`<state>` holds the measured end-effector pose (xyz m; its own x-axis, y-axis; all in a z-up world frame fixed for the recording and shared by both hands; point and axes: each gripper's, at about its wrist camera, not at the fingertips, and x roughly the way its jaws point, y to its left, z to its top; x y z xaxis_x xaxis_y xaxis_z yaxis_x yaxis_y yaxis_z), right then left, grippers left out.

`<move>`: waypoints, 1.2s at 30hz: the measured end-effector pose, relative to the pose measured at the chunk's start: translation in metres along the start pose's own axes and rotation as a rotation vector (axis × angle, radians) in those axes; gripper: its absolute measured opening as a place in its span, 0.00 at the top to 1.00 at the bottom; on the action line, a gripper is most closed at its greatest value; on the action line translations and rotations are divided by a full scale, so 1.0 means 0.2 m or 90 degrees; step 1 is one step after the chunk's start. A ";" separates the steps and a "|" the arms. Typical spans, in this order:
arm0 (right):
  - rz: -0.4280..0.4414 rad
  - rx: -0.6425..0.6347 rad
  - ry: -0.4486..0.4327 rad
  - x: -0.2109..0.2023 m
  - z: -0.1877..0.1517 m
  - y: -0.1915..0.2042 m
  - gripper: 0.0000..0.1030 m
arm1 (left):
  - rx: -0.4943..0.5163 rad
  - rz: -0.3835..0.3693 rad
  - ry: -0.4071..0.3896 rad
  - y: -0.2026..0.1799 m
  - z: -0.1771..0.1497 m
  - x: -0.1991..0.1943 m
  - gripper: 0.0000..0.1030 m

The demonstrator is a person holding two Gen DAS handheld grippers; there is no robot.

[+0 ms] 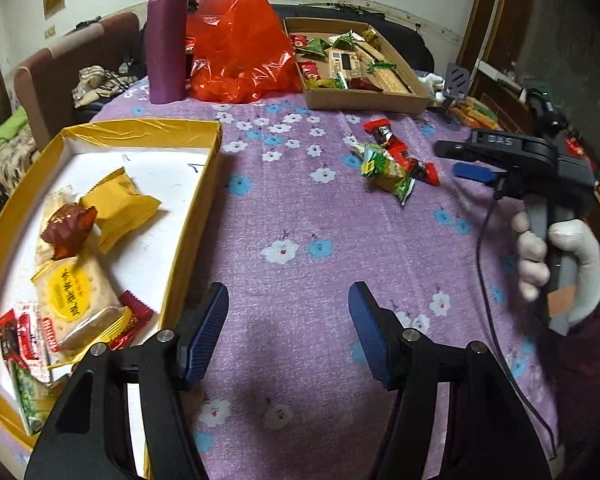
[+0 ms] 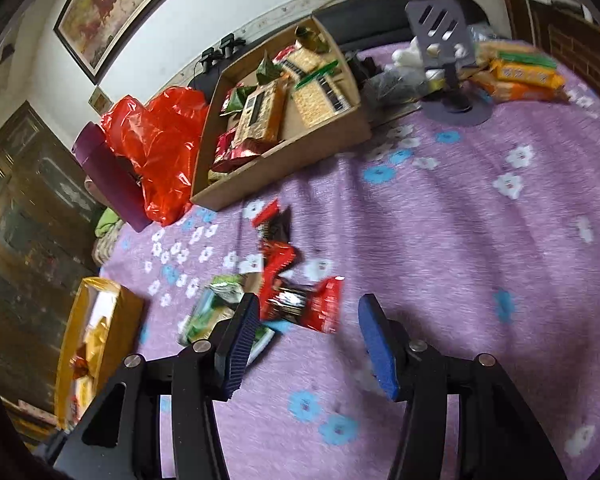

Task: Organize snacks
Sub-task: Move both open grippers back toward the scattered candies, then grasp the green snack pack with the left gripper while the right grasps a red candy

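Grabbing that loose pile of crinkly red and green foil snack packets on the purple flowered tabletop looks easy, light but slippery, so pinch a flat sealed edge; right claw and left claw both gape wide, empty.

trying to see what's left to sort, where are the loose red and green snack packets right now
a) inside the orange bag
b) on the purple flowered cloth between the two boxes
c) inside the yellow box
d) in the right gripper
b: the loose packets lie in a small heap on the flowered cloth, outside the yellow box and the cardboard box; the right gripper is open and holds nothing.
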<state>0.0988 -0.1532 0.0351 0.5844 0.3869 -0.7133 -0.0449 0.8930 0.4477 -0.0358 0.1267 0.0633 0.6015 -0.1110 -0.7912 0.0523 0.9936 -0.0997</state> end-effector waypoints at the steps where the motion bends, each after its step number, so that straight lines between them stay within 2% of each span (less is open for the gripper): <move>1: 0.006 -0.016 0.000 0.01 0.00 0.04 0.47 | -0.003 -0.005 -0.002 0.01 0.01 0.00 0.40; 5: 0.004 -0.141 0.009 0.09 -0.04 0.26 0.47 | -0.028 -0.019 -0.007 0.04 0.02 -0.01 0.40; 8: -0.015 -0.196 0.027 0.19 -0.08 0.37 0.48 | -0.051 -0.031 -0.007 0.07 0.02 -0.01 0.40; 9: -0.017 -0.205 0.040 0.22 -0.09 0.39 0.52 | -0.057 -0.035 -0.008 0.08 0.02 -0.02 0.40; 10: -0.012 -0.208 0.049 0.24 -0.10 0.40 0.62 | -0.059 -0.035 -0.009 0.09 0.01 -0.02 0.40; 11: 0.009 -0.202 0.070 0.25 -0.12 0.41 0.72 | -0.059 -0.033 -0.010 0.09 0.01 -0.03 0.40; 12: 0.033 -0.189 0.089 0.24 -0.14 0.42 0.77 | -0.059 -0.032 -0.013 0.10 0.02 -0.03 0.40; 14: 0.071 -0.170 0.118 0.22 -0.18 0.42 0.78 | -0.062 -0.034 -0.014 0.11 0.02 -0.03 0.40; 16: 0.159 -0.136 0.158 0.16 -0.19 0.40 0.73 | -0.058 -0.041 -0.010 0.10 0.02 -0.03 0.40; 18: 0.182 -0.104 0.137 0.09 -0.15 0.33 0.72 | -0.051 -0.049 -0.003 0.08 0.02 -0.01 0.40; 21: 0.099 -0.070 0.049 -0.01 -0.04 0.17 0.55 | -0.045 -0.072 0.010 0.06 0.03 0.02 0.40; 24: 0.018 -0.082 0.008 -0.02 0.02 0.07 0.53 | -0.036 -0.093 0.020 0.01 0.08 0.07 0.40; 28: -0.037 -0.183 0.021 0.06 0.01 0.11 0.43 | -0.030 -0.124 0.033 -0.08 0.16 0.17 0.40; 31: -0.074 -0.290 0.036 0.15 -0.03 0.21 0.42 | -0.021 -0.156 0.040 -0.16 0.21 0.26 0.41; 34: -0.097 -0.349 0.033 0.19 -0.05 0.23 0.40 | 0.007 -0.159 0.037 -0.26 0.25 0.33 0.41; 36: -0.101 -0.358 0.038 0.21 -0.03 0.23 0.43 | 0.026 -0.145 0.039 -0.30 0.26 0.38 0.41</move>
<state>0.1158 -0.0935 0.0222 0.5737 0.2357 -0.7844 -0.3922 0.9198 -0.0104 0.0493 0.0588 0.0406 0.5203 -0.3322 -0.7867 0.2146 0.9425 -0.2560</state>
